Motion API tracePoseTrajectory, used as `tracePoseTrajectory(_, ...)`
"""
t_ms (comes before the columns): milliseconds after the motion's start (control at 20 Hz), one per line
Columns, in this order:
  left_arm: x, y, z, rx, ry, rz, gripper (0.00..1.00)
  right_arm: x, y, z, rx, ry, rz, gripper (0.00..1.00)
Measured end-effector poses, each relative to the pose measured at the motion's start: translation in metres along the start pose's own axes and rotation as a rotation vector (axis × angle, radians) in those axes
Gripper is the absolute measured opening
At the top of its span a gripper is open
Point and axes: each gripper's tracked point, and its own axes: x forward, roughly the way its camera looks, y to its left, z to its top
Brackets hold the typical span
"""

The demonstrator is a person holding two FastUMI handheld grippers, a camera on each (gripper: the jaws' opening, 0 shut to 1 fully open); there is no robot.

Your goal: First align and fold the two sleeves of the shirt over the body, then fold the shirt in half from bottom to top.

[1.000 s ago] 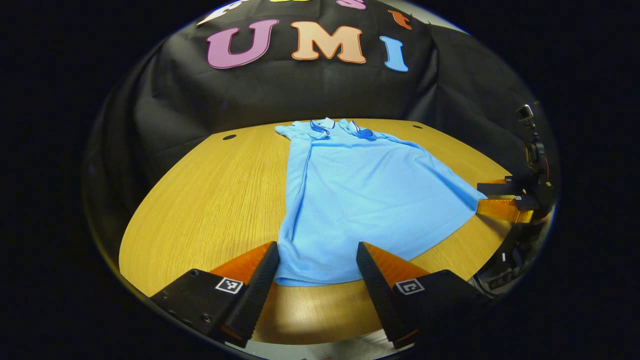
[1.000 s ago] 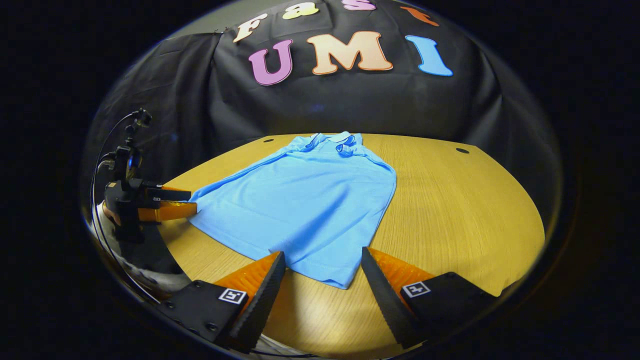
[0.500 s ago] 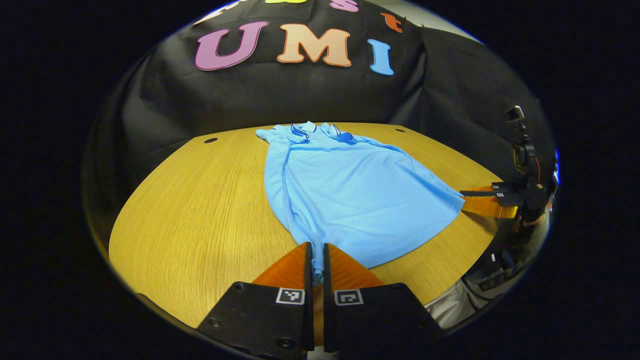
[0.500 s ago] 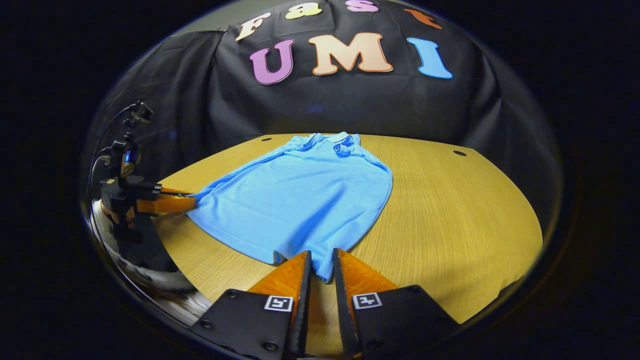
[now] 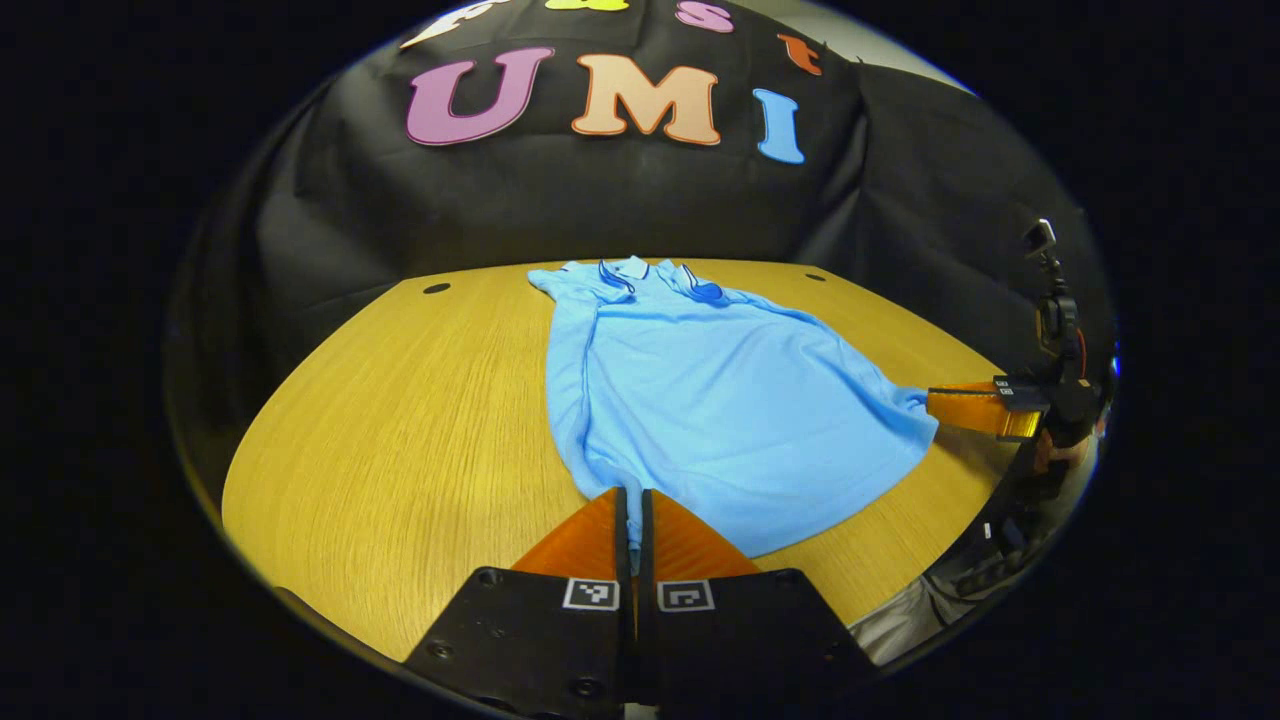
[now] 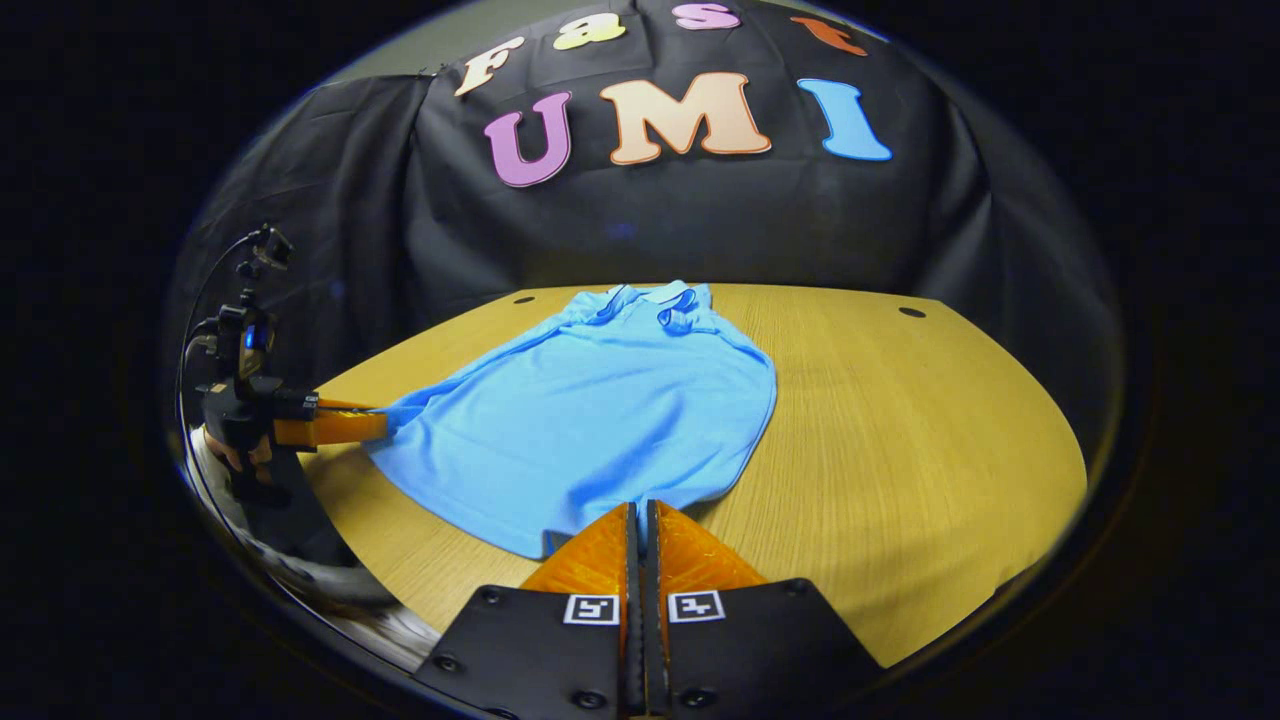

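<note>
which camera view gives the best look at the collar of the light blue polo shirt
The left gripper view: the light blue polo shirt's collar shows both flaps with dark edging and a darker inner patch. In the right gripper view the collar lies at the far end of the wooden table too, smaller and paler, its trim harder to make out.

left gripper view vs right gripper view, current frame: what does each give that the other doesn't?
Left gripper view: the left gripper from behind, shut on the shirt's hem corner, and the right gripper off to the side, pinching the other corner.

Right gripper view: the mirror case, with the right gripper up close on its corner and the left gripper farther off, a hand holding it.

Both: the blue shirt lying on the wooden table, collar at the far end, hem toward the grippers.
</note>
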Motion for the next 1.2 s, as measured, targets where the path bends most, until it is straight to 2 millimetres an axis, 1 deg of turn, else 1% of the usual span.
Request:
tracePoseTrajectory(100, 0.002, 0.004, 0.019, -0.007, -0.032, 0.002, 0.00, 0.004, -0.008, 0.022, 0.023, -0.022, -0.005, 0.03)
tracePoseTrajectory(150, 0.007, 0.007, 0.028, -0.017, -0.044, 0.006, 0.00, 0.008, -0.012, 0.031, 0.032, -0.024, -0.006, 0.03)
tracePoseTrajectory(250, 0.016, 0.014, 0.053, -0.040, -0.083, 0.011, 0.00, 0.015, -0.017, 0.050, 0.044, -0.025, 0.001, 0.03)
tracePoseTrajectory(350, 0.027, 0.022, 0.078, -0.051, -0.120, 0.027, 0.00, 0.026, -0.025, 0.072, 0.038, -0.027, -0.009, 0.04)
tracePoseTrajectory(400, 0.031, 0.027, 0.090, -0.052, -0.140, 0.035, 0.00, 0.032, -0.029, 0.084, 0.041, -0.033, -0.011, 0.00)
tracePoseTrajectory(450, 0.038, 0.031, 0.104, -0.056, -0.157, 0.039, 0.00, 0.040, -0.032, 0.094, 0.049, -0.034, -0.006, 0.03)
tracePoseTrajectory(500, 0.044, 0.034, 0.116, -0.064, -0.172, 0.038, 0.01, 0.048, -0.034, 0.105, 0.054, -0.033, -0.002, 0.03)
tracePoseTrajectory(650, 0.073, 0.047, 0.147, -0.078, -0.195, 0.050, 0.00, 0.077, -0.048, 0.131, 0.077, -0.027, -0.011, 0.03)
tracePoseTrajectory(700, 0.078, 0.057, 0.150, -0.082, -0.199, 0.058, 0.00, 0.087, -0.053, 0.139, 0.088, -0.026, -0.012, 0.03)
tracePoseTrajectory(800, 0.098, 0.068, 0.167, -0.096, -0.210, 0.080, 0.00, 0.107, -0.065, 0.151, 0.102, -0.027, -0.023, 0.03)
tracePoseTrajectory(850, 0.113, 0.069, 0.179, -0.103, -0.217, 0.093, 0.00, 0.117, -0.072, 0.157, 0.114, -0.029, -0.034, 0.03)
tracePoseTrajectory(900, 0.122, 0.074, 0.186, -0.111, -0.225, 0.113, 0.00, 0.127, -0.077, 0.163, 0.134, -0.033, -0.037, 0.04)
tracePoseTrajectory(1000, 0.144, 0.084, 0.197, -0.123, -0.231, 0.148, 0.00, 0.149, -0.086, 0.173, 0.174, -0.039, -0.042, 0.03)
tracePoseTrajectory(1100, 0.166, 0.088, 0.208, -0.122, -0.239, 0.166, 0.00, 0.170, -0.093, 0.179, 0.191, -0.037, -0.052, 0.03)
tracePoseTrajectory(1200, 0.189, 0.093, 0.218, -0.100, -0.252, 0.181, 0.00, 0.191, -0.096, 0.191, 0.191, -0.056, -0.057, 0.03)
